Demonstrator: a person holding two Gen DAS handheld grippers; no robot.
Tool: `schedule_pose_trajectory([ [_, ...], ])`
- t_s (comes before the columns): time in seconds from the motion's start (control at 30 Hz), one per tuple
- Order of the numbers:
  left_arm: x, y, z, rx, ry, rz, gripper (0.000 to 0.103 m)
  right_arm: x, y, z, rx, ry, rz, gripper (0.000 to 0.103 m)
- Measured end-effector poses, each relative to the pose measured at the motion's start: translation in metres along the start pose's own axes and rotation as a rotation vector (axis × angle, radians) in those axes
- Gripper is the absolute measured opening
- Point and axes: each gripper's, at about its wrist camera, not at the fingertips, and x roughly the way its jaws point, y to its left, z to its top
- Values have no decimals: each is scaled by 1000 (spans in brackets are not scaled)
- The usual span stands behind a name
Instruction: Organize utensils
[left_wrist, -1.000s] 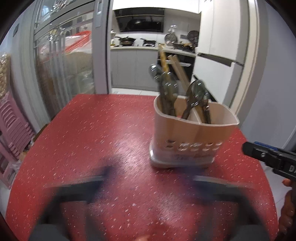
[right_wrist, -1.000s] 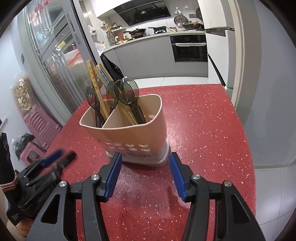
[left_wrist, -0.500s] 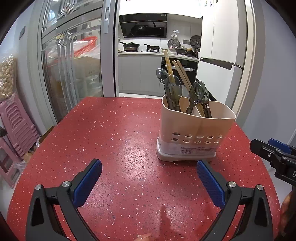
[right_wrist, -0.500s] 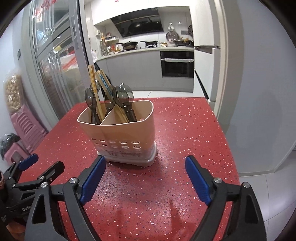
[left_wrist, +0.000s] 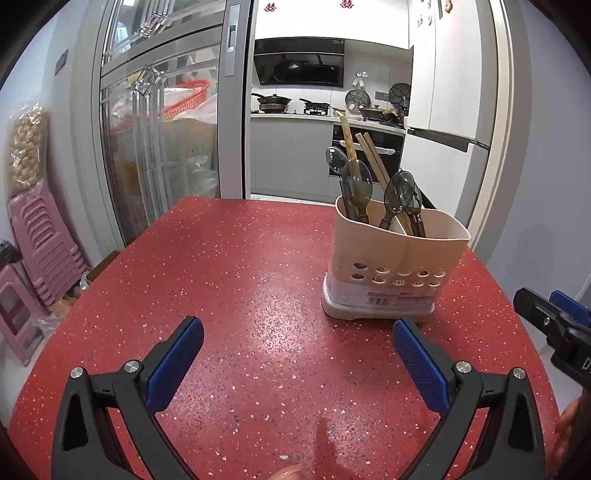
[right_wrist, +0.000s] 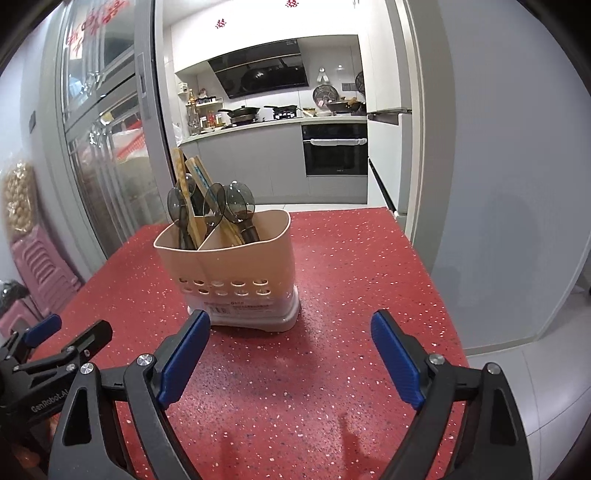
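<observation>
Spoons (left_wrist: 397, 194), chopsticks (left_wrist: 371, 157) upright in holder (left_wrist: 391, 266); both hand-held grippers (left_wrist: 297, 338) (right_wrist: 290, 330) spread wide, empty

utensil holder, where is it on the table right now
The beige utensil holder stands upright on the red table, just beyond the open right gripper, left of centre in the right wrist view.

hidden: spoon handles (left_wrist: 384, 221) inside caddy (left_wrist: 399, 258); label print unreadable

Table (left_wrist: 229, 280) red, white and dark speckles. Utensil holder (left_wrist: 391, 266) beige, paler base, white barcode label. Spoons (left_wrist: 356, 184) smoky translucent grey. Chopsticks (left_wrist: 373, 158) light wood. Gripper pads (right_wrist: 183, 360) blue, ribbed; arms black. Stools (left_wrist: 40, 236) by table's left edge pink.
</observation>
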Motion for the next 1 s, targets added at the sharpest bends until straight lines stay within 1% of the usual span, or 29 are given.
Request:
schedule_pose_trajectory([
  [0.1,-6,0,-4,0,-21,2,103,-3,2,-3,-11,0,-11,91],
  [0.4,-12,-5,-8,34,-28,4,103,-11,7,-8,-49,-25,-24,91],
  [0.6,-18,-5,-9,39,-39,-6,103,-13,8,-8,-43,-26,-23,91],
  [1.0,-17,-3,-10,35,-23,-16,103,-17,9,-9,-42,-38,-29,91],
])
